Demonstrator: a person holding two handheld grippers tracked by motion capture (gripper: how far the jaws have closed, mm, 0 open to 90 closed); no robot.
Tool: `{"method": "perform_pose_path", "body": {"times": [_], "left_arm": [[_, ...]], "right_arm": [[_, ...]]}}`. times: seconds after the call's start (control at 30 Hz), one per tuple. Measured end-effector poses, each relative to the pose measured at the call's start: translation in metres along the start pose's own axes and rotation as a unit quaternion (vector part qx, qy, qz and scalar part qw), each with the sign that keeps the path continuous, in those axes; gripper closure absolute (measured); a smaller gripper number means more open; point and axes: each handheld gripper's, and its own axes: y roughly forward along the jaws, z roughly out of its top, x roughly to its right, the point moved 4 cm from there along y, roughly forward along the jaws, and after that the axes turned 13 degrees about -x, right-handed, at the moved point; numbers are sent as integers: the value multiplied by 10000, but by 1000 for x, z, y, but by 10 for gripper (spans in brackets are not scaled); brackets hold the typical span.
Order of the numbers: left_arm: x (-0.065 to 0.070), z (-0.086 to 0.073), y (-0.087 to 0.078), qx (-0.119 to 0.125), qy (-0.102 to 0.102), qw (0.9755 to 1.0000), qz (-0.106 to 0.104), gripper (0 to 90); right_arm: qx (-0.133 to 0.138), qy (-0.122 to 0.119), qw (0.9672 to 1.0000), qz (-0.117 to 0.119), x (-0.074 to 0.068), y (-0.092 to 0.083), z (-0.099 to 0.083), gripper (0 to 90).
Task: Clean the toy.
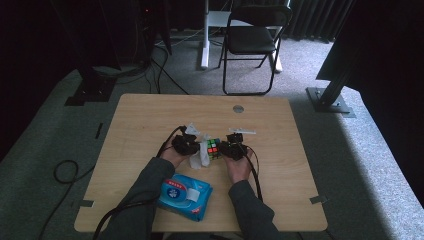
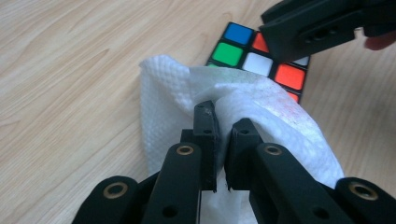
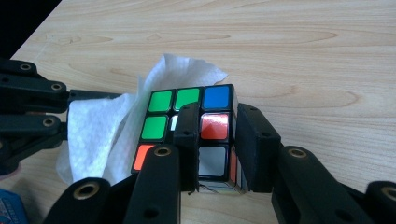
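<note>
One puzzle cube (image 1: pixel 214 148) with coloured squares sits near the middle of the table (image 1: pixel 150 120), between the two hands. The right gripper (image 3: pixel 215 135) has its jaws clamped on the cube's right part, one jaw across the top face and the other down its side. A white paper tissue (image 2: pixel 243 102) lies against the cube's left side and drapes over its edge. The left gripper (image 2: pixel 223 126) has its jaws pressed together on a fold of that tissue. Nearer the person, at the left forearm, a blue pack of wipes (image 1: pixel 185 196) lies flat on the table. Beyond the table's far edge stands a black folding chair (image 1: pixel 252 40).
</note>
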Motion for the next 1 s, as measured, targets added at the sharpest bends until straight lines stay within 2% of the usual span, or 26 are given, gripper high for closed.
{"method": "perform_pose_path", "body": {"times": [0.2,0.33,0.47,0.57,0.73,1.0], "left_arm": [[-4,0,-2,84,-165,9998,81,852],[-5,-1,-2,75,-191,9997,135,851],[-6,-1,-2,91,-213,9996,149,851],[-6,-1,-2,81,-205,9996,149,851],[-6,-1,-2,101,-234,9996,149,852],[-6,-1,-3,110,-250,9995,154,852]], "right_arm": [[-38,-108,9999,-1,0,-1,0,710],[-68,-268,9996,-20,0,-2,0,696],[-60,-224,9996,-139,2,-4,-1,605],[8,-210,9997,-87,3,-8,-3,577],[75,-256,9996,-79,1,-15,-6,573],[-53,-304,9994,-126,2,-14,-13,578]]}}
